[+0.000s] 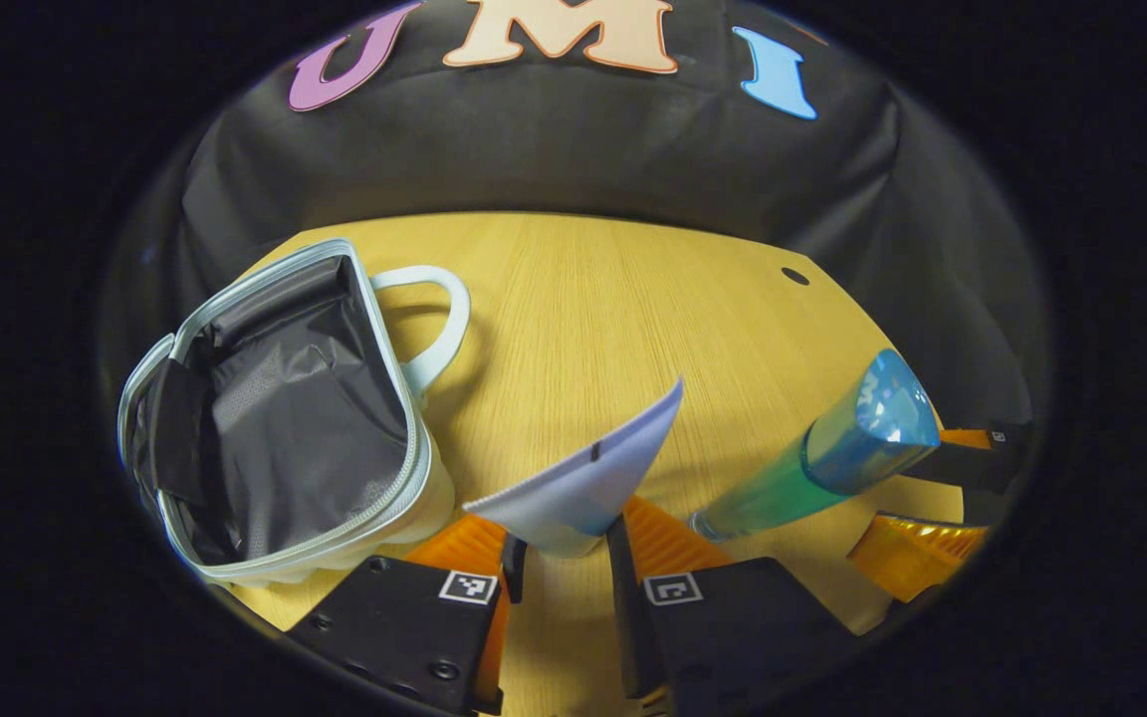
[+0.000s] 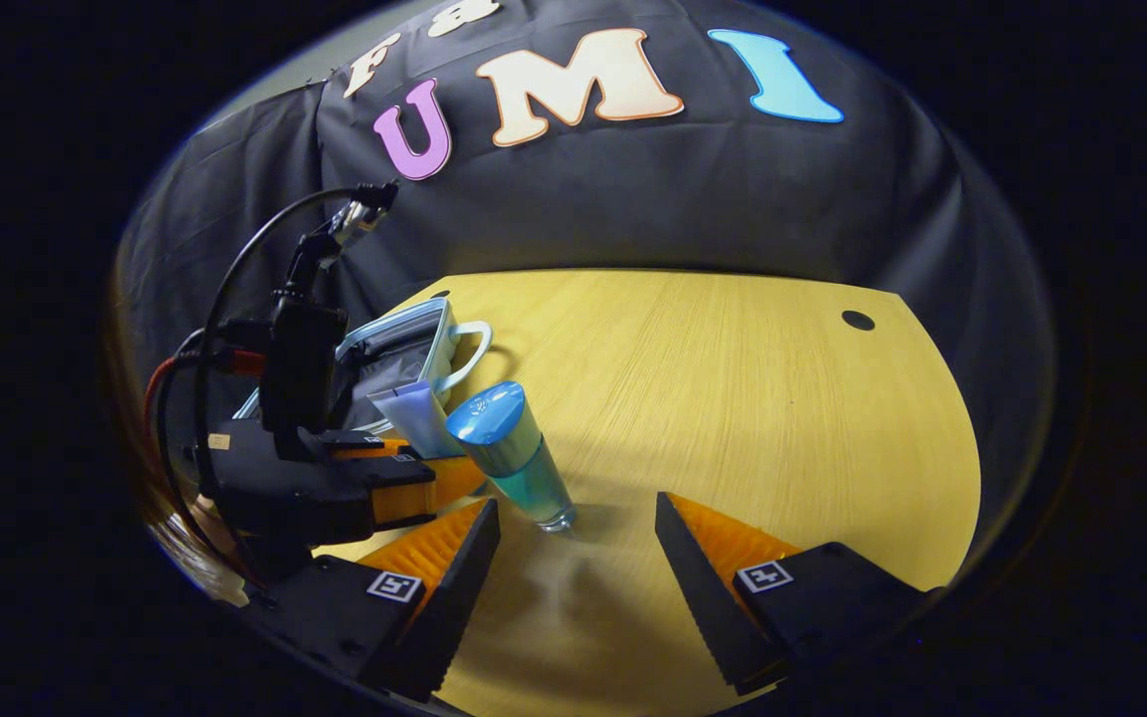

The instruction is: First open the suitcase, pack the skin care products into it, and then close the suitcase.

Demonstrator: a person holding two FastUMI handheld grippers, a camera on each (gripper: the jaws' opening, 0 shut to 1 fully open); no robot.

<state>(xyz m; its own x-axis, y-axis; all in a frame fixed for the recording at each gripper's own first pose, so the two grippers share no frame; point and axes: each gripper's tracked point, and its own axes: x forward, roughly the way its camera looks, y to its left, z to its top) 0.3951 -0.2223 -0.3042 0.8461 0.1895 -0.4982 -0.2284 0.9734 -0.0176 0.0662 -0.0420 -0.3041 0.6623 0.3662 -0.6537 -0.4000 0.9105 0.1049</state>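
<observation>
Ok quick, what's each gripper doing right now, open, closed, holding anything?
Left gripper: shut on the pale tube.
Right gripper: open, holding nothing; the blue-capped bottle stands just ahead.

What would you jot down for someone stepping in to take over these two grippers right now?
Left gripper: shut on a pale tube, held just right of the open suitcase.
Right gripper: open, holding nothing, fingers either side of the space in front of the blue-capped bottle.
The bottle stands upright on the wooden table, right of the suitcase.
Done: suitcase unzipped, dark lining showing; no products visible inside it.
Left: put the tube in the suitcase, pick up the bottle and pack it too, then close the suitcase.
</observation>
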